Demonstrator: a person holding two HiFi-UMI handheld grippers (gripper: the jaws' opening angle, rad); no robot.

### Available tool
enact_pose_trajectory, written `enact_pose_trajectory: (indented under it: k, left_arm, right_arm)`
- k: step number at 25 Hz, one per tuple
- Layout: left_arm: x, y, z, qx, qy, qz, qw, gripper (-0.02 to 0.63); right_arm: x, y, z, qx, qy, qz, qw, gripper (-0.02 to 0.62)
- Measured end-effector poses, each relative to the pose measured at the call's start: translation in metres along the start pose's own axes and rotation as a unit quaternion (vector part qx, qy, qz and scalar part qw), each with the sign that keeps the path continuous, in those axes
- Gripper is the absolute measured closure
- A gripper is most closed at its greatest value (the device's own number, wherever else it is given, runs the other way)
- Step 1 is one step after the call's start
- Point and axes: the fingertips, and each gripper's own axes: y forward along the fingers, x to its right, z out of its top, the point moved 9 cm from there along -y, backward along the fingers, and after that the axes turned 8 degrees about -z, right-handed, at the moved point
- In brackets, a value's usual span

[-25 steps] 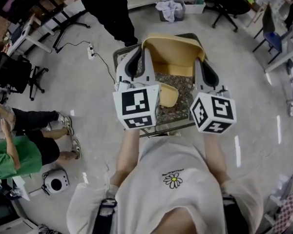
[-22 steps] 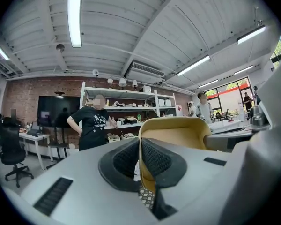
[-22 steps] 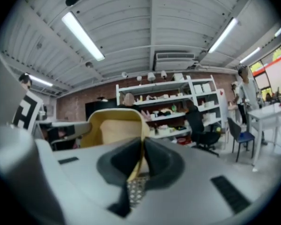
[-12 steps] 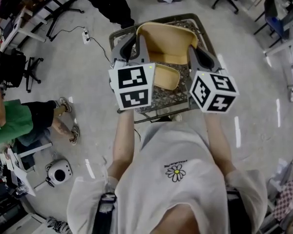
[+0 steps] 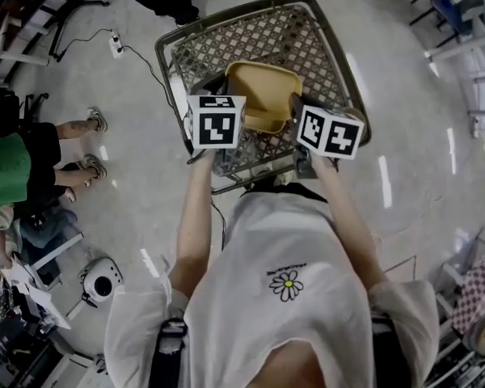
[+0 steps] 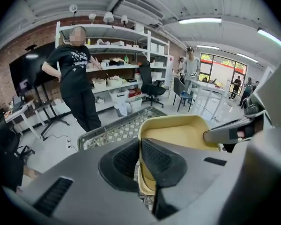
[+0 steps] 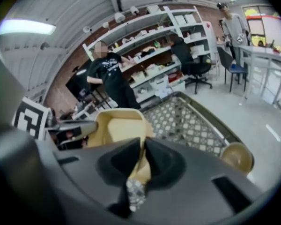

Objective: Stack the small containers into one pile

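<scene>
Two grippers share one load: a tan, square-sided container (image 5: 265, 94) held between them over the patterned top of the rimmed bench (image 5: 226, 6). The left gripper (image 6: 140, 149) has its jaws closed on the container's left wall, one pad inside and one outside. The right gripper (image 7: 143, 158) pinches the opposite wall the same way. Gripping both sides likely keeps the wide, shallow tub level, where a one-sided pinch would let it tip. It sits low over the middle of the bench, but I cannot tell whether its base touches. A smaller round container (image 7: 237, 156) rests on the bench to the right, near the rim and apart from the held one. Nothing is stacked yet, so the pile probably starts with these two being brought together.
</scene>
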Motion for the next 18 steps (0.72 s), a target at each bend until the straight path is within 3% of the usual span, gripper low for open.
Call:
enact_pose_trajectory:
  k: [6,18]
  left_arm:
    - [0.0,0.04,-0.037,-0.082,0.0,-0.017,0.9965,0.569]
    - [-0.015,0.089,-0.087,-0.178,-0.005,-0.011,0.984,0.569]
  right_arm:
    - [0.022,0.034,-0.033,-0.083,0.058,-0.011,0.995,0.549]
    - [0.028,0.081,-0.073,-0.162,0.047,-0.034,0.985,0.543]
